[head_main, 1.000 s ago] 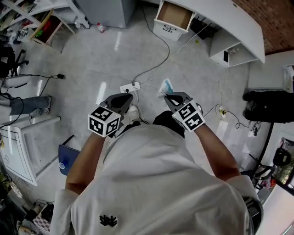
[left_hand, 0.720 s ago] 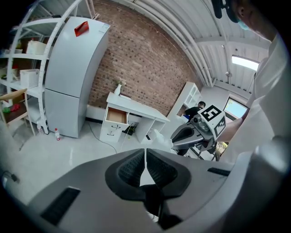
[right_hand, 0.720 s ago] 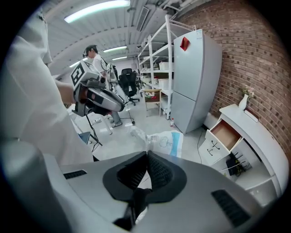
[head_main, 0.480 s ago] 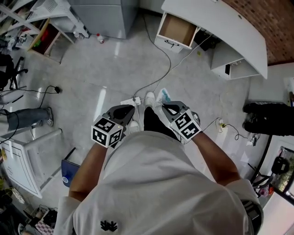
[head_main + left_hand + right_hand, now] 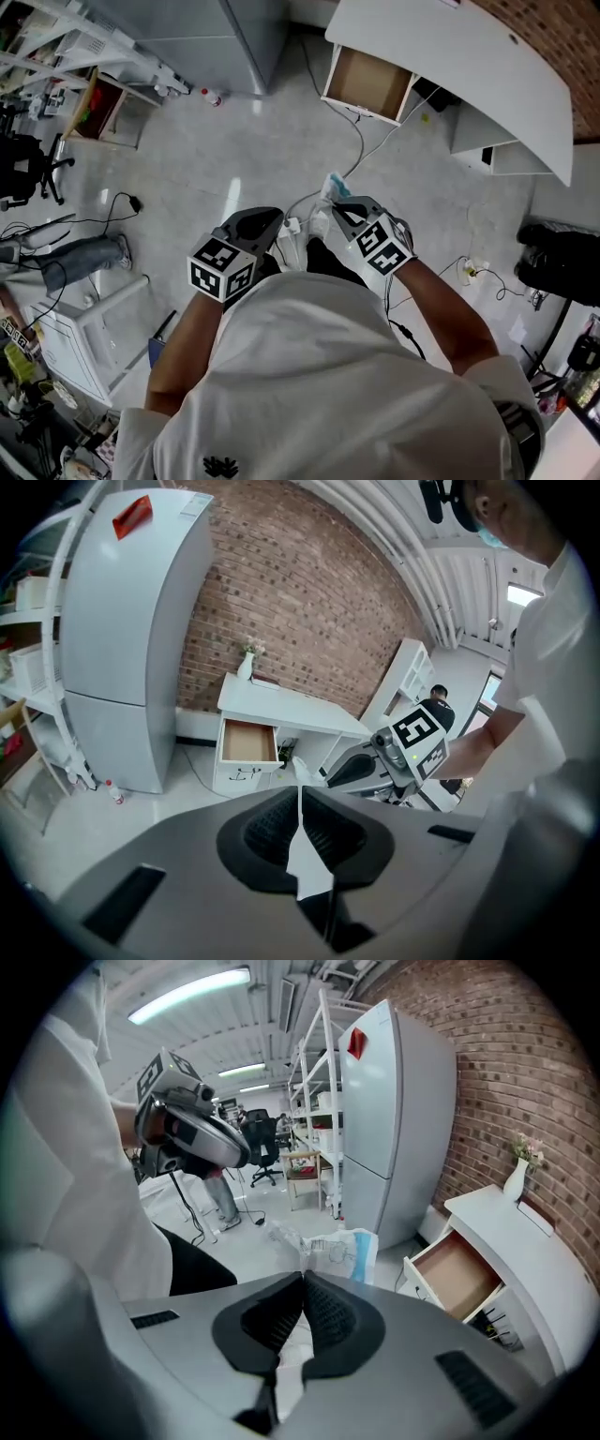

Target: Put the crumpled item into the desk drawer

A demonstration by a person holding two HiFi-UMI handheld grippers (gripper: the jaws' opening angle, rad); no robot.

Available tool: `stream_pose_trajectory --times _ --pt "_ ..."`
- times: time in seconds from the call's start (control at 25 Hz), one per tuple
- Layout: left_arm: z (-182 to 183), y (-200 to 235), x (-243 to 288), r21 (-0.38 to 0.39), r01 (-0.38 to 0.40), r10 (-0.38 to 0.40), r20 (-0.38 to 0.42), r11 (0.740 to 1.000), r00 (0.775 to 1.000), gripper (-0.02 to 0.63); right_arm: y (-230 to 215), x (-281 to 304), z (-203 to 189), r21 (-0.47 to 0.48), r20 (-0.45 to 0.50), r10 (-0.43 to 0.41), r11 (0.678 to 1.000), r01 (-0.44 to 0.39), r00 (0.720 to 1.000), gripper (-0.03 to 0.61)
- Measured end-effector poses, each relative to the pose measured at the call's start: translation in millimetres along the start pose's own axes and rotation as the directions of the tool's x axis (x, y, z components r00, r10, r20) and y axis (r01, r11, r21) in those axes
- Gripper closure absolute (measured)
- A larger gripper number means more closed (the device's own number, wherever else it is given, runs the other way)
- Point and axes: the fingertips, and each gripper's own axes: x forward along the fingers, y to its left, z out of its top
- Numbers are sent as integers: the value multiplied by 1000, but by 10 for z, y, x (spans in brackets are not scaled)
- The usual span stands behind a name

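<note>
1. Nearer than in the earlier frame: desk drawer (image 5: 368, 82), found open, with both grippers carried toward it.
2. Right gripper (image 5: 337, 204): jaws clenched on crumpled item (image 5: 335, 185), which projects past the tips, well short of the drawer.
3. Left gripper (image 5: 269, 218): jaws pressed together, nothing held.
4. Handling, as judged: item to be lowered inside the drawer before the grip is released.

Bright overhead tube light (image 5: 187, 993), floor (image 5: 232, 197) glare, fisheye-dark corners
</note>
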Motion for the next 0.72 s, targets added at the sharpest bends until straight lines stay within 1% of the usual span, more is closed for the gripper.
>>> stream_pose_trajectory --times 0.2,0.28,0.48,0.56,0.64,0.72 --pt "338 1 319 38 41 -40 -30 998 999 583 -505 -55 44 9 1 -29 1000 29 1000 551" --pt "468 79 431 42 53 -51 -32 998 998 583 -692 -45 68 12 -1 -50 999 50 999 551" --pt "716 342 647 54 98 -96 -42 994 995 583 -1054 110 165 6 -27 -87 996 87 996 549" --pt "872 473 731 70 124 -121 -44 990 992 583 -1239 183 217 17 -42 -109 994 109 993 551" --pt "1047 665 804 88 153 -149 -45 984 988 583 -1444 293 297 28 -60 -137 990 139 989 551" --pt "1133 918 835 101 181 -176 -60 978 983 583 -1595 453 385 33 -84 -171 984 174 982 551"
